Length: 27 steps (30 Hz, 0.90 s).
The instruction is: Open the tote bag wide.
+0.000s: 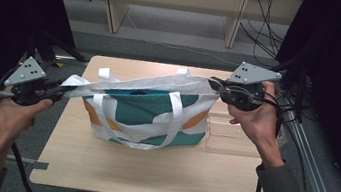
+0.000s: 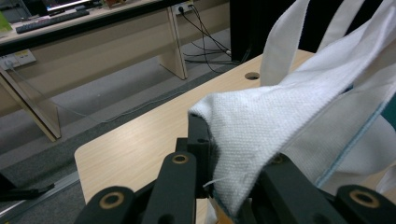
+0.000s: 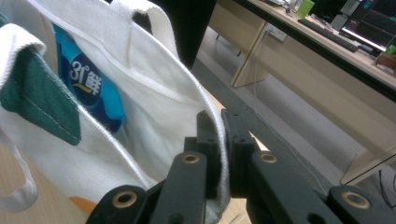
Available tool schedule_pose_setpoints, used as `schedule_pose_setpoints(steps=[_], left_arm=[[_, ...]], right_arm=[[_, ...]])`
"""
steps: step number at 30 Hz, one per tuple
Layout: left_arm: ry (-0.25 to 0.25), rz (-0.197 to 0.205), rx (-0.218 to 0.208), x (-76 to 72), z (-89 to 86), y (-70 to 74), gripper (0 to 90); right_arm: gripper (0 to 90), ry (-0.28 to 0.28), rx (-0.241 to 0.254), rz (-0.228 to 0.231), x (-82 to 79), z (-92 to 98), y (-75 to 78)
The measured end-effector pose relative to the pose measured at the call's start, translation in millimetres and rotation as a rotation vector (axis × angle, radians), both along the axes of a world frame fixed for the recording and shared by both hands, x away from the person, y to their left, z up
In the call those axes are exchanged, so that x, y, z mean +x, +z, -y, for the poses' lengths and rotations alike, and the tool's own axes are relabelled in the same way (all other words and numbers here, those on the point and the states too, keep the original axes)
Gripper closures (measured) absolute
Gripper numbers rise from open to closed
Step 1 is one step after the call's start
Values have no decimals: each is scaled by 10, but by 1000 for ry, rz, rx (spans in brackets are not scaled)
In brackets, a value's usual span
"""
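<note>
The tote bag (image 1: 148, 115) stands on the tabletop (image 1: 147, 173), about in the middle. It is white with green and orange shapes, and its two white straps (image 1: 173, 121) hang down the front. The left gripper (image 1: 60, 91) pinches the left corner of the bag's top edge. In the left gripper view its black jaws are pressed on a fold of white cloth (image 2: 243, 140). The right gripper (image 1: 216, 86) pinches the right corner of the top edge, and in the right gripper view the thin cloth rim (image 3: 223, 140) sits tight between the jaws. So both grippers are closed on the bag, one at each end, and the top edge is pulled into a long line between them.

Inside the bag lies a blue packet (image 3: 95, 88) with white writing on it.

The step looks like holding the bag by its two ends, maybe to lift it or move it. To do it well, keep both pinches tight so the cloth does not slip out. Move both hands together and at the same height, so the bag stays level and the packet stays inside. Do not pull the ends too far apart, or a corner may slide free. A clear plastic box (image 1: 231, 135) sits just right of the bag, so keep the bag from bumping it.
</note>
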<state>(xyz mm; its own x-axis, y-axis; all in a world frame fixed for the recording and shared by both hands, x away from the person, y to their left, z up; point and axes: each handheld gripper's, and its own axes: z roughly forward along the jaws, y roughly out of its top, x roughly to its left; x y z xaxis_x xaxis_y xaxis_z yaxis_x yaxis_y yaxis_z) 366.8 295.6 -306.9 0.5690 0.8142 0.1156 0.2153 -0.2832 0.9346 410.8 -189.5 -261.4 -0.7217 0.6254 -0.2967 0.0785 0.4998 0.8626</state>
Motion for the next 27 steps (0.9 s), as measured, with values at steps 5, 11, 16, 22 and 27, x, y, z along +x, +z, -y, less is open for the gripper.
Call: schedule_pose_setpoints(steps=[5,11,16,22,27], left_arm=[[17,-11,-11,38,2,-102,813],[20,-23,-7,56,33,-166,812],[14,-36,13,70,40,-273,807],[16,-83,3,165,69,-428,806],[27,-87,-30,247,80,-461,804]], right_arm=[[871,-8,-10,6,61,-13,-84],[871,-25,-16,-3,115,-26,-146],[871,-27,-16,-11,114,-8,-260],[870,-34,-16,-29,131,4,-407],[870,-55,-24,-20,178,-31,-427]])
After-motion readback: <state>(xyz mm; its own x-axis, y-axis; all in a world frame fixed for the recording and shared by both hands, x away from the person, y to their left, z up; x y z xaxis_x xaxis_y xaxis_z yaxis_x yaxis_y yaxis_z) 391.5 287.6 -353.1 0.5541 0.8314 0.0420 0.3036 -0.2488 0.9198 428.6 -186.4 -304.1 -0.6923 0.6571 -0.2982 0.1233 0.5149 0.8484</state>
